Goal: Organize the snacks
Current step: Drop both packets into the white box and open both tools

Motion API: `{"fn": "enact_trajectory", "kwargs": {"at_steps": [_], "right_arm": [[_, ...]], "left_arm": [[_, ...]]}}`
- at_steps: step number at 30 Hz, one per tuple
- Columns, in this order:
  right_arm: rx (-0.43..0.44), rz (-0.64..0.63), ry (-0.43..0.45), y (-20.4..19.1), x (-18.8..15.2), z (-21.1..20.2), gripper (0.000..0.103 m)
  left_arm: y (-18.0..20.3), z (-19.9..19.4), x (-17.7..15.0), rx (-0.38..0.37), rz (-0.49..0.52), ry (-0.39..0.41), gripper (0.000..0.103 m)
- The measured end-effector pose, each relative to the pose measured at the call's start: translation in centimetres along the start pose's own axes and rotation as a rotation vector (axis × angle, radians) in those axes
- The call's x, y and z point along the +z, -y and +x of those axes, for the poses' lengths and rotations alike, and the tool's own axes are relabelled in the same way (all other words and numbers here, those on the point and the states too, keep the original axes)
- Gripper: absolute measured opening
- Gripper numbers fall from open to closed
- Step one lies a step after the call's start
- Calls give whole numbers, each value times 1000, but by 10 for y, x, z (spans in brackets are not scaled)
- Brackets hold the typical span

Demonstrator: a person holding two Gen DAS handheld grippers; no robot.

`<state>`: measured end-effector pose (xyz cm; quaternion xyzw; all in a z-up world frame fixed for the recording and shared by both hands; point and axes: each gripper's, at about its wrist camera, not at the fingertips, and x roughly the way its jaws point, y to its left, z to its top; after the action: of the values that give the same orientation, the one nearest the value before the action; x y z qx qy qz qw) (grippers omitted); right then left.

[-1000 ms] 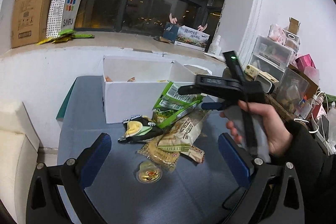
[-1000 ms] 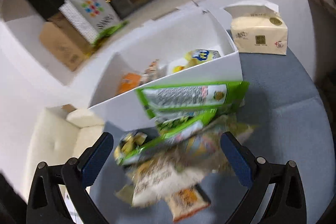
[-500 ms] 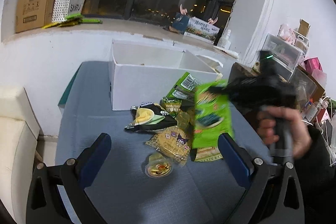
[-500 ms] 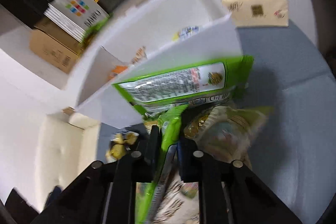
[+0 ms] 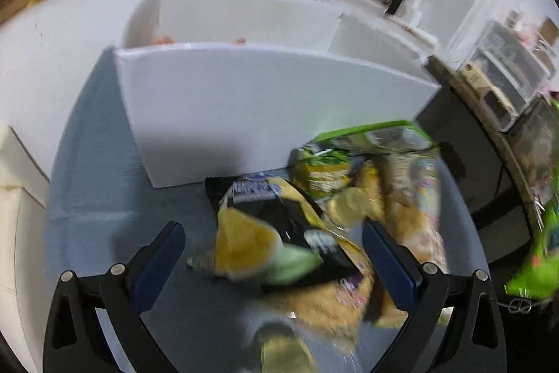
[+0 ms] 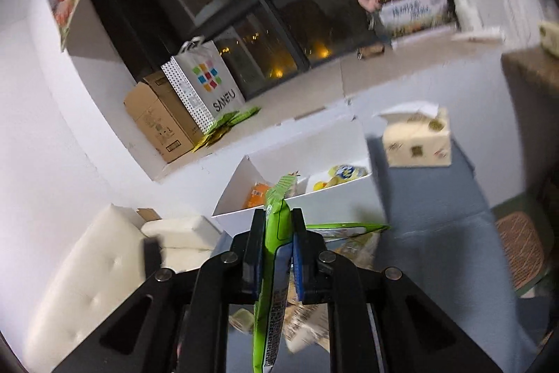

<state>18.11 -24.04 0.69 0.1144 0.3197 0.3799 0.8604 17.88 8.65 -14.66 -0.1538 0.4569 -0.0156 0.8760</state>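
My right gripper (image 6: 277,215) is shut on a green snack packet (image 6: 276,233) and holds it in the air, in front of the white box (image 6: 244,173) that has several snacks inside. The same packet shows at the right edge of the left wrist view (image 5: 538,261). My left gripper (image 5: 272,233) is open and empty, low over a heap of snack bags on the blue table (image 5: 91,198). A black and yellow bag (image 5: 272,233) lies between its fingers. The white box (image 5: 244,107) stands just behind the heap.
A tissue box (image 6: 415,138) stands on the table right of the white box. A cardboard box (image 6: 157,121) and a SANFU bag (image 6: 202,83) are on the window ledge. A white cushioned seat (image 6: 104,261) is at left. Storage drawers (image 5: 503,76) are at right.
My right gripper closed on the green packet and lifted it off the heap. My left gripper moved forward and down towards the snack heap and the white box.
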Motion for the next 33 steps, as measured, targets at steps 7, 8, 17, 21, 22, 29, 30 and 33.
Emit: {"fn": "enact_trajectory", "kwargs": {"at_steps": [7, 8, 17, 21, 22, 29, 30, 33], "right_arm": [[-48, 8, -20, 19, -26, -11, 14], [-46, 16, -29, 22, -29, -10, 14], [-16, -4, -54, 18, -31, 8, 14], [40, -43, -8, 5, 8, 24, 14], [37, -51, 1, 3, 23, 32, 14], [0, -113, -78, -8, 115, 130, 14], [-15, -126, -96, -8, 123, 147, 14], [-51, -159, -144, -8, 141, 190, 14]], "left_arm": [[13, -2, -22, 28, 116, -19, 55], [12, -10, -27, 22, 108, -1, 54], [25, -108, -28, -14, 120, 288, 54], [30, -127, 20, 20, 146, 374, 54], [29, -126, 36, 18, 135, 383, 54], [15, -77, 131, 104, 106, 334, 55], [15, -69, 139, 118, 109, 331, 55], [13, -48, 153, 155, 108, 310, 71]]}}
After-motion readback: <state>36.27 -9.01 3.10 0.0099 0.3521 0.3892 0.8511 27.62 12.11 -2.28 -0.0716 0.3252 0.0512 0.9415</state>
